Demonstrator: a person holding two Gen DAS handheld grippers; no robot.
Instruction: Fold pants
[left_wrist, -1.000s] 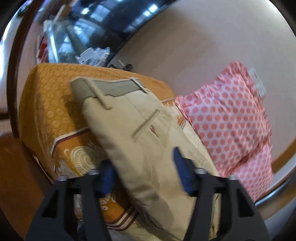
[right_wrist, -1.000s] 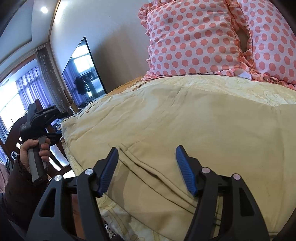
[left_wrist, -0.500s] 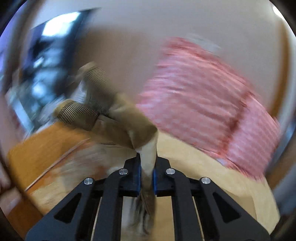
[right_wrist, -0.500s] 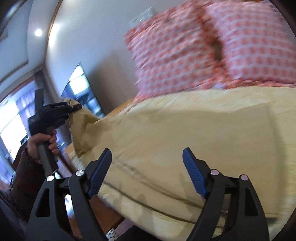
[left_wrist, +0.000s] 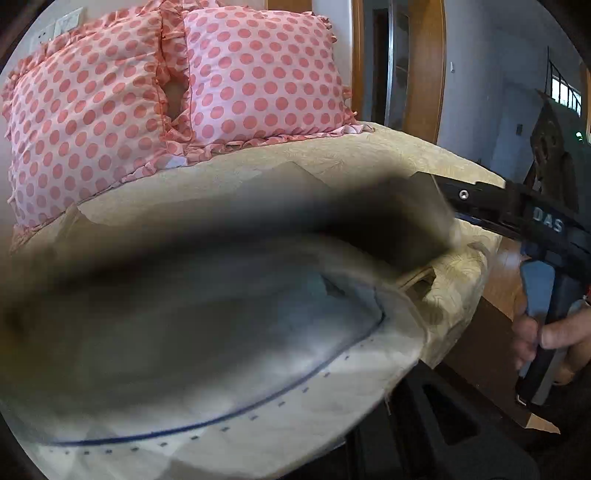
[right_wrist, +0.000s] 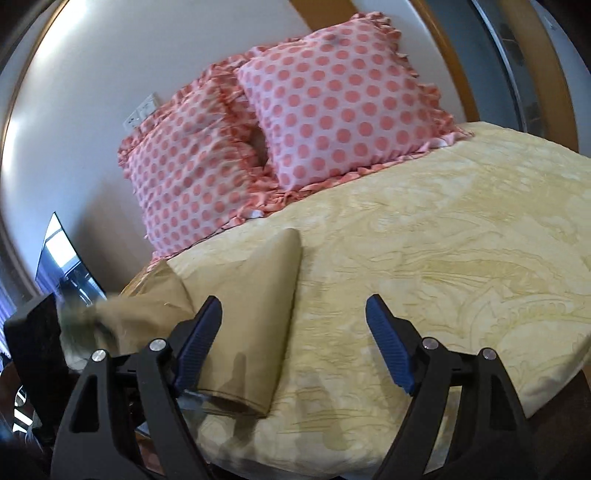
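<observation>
The khaki pants (right_wrist: 255, 317) lie folded lengthwise on the yellow bedspread (right_wrist: 443, 258), one end toward the pillows. Their waist end is lifted at the left, blurred, next to the left gripper's black body (right_wrist: 33, 347). In the left wrist view the pants' pale inside lining (left_wrist: 207, 332) fills the lens and hides my left fingers. My right gripper (right_wrist: 295, 343) is open and empty, above the near end of the pants; it also shows in the left wrist view (left_wrist: 491, 206), with the hand on its handle.
Two pink polka-dot pillows (right_wrist: 332, 110) lean on the wall at the head of the bed. A dark TV screen (right_wrist: 59, 258) is at the left. The bed's right edge (right_wrist: 554, 387) drops to a wooden floor (left_wrist: 506, 280).
My left gripper shut on the pants' waist end and swung it up and over, so cloth now covers its camera. My right gripper lifted and widened, looking down the bed.
</observation>
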